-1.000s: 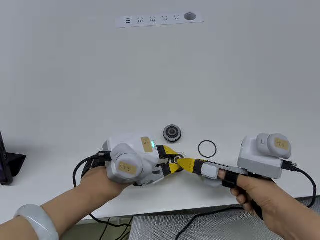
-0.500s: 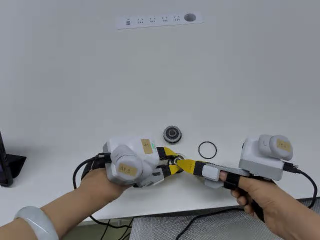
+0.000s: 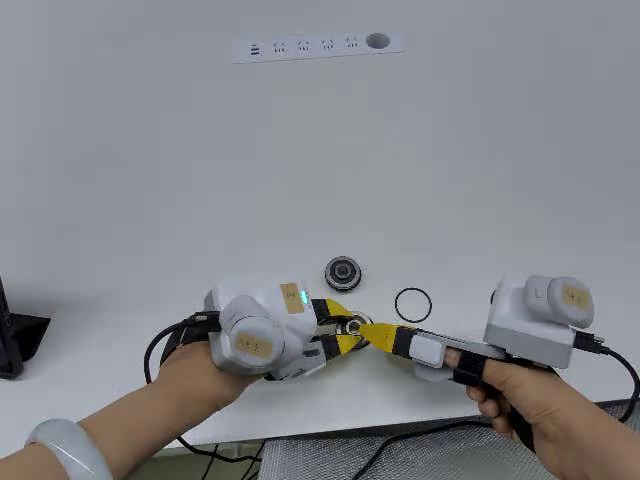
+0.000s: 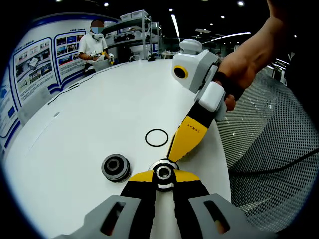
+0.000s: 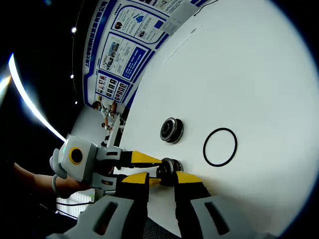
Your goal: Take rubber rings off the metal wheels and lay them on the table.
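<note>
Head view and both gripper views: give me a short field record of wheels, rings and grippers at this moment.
left gripper: shut on held wheel
right gripper: tips at held wheel, grip unclear
second wheel: flat on table, untouched
loose ring: flat on table, apart from both wheels
power strip: far side of table

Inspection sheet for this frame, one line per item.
Surface: white table, plain.
Job's things: loose rubber ring lying flat on the table; spare wheel, dark-rimmed, near it but apart; held wheel.
Clutter: power strip at the far edge; dark object at the left.
Grippers: left gripper clamps the held wheel; right gripper has its jaws at that wheel, grip unclear.
Cables: black cables trail from both grippers.
Surroundings: poster wall; a person far off.
</note>
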A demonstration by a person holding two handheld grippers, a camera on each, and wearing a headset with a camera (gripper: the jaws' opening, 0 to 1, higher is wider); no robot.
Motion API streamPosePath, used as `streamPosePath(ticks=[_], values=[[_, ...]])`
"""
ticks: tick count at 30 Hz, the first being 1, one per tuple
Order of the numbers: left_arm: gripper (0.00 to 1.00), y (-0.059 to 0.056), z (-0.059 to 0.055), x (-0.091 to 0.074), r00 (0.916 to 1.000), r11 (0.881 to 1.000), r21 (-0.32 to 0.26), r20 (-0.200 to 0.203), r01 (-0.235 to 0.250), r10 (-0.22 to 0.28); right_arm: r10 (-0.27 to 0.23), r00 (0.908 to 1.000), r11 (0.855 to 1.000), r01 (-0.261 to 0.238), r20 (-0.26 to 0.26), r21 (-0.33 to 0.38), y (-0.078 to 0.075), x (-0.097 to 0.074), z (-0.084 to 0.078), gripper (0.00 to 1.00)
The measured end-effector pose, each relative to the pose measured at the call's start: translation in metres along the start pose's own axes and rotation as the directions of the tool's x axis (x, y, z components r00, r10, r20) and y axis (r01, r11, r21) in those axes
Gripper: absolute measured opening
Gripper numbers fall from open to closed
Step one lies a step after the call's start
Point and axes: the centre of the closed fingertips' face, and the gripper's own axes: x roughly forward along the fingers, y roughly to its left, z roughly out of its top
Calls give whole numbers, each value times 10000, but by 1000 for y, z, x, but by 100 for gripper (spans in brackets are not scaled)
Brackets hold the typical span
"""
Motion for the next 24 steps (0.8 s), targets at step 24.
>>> streamPosePath(ticks=[24], values=[[12, 1, 0, 0, 10000, 10000, -15, 26, 17, -17, -665, 9977, 9949, 652, -143, -774, -11, 1, 0, 2]])
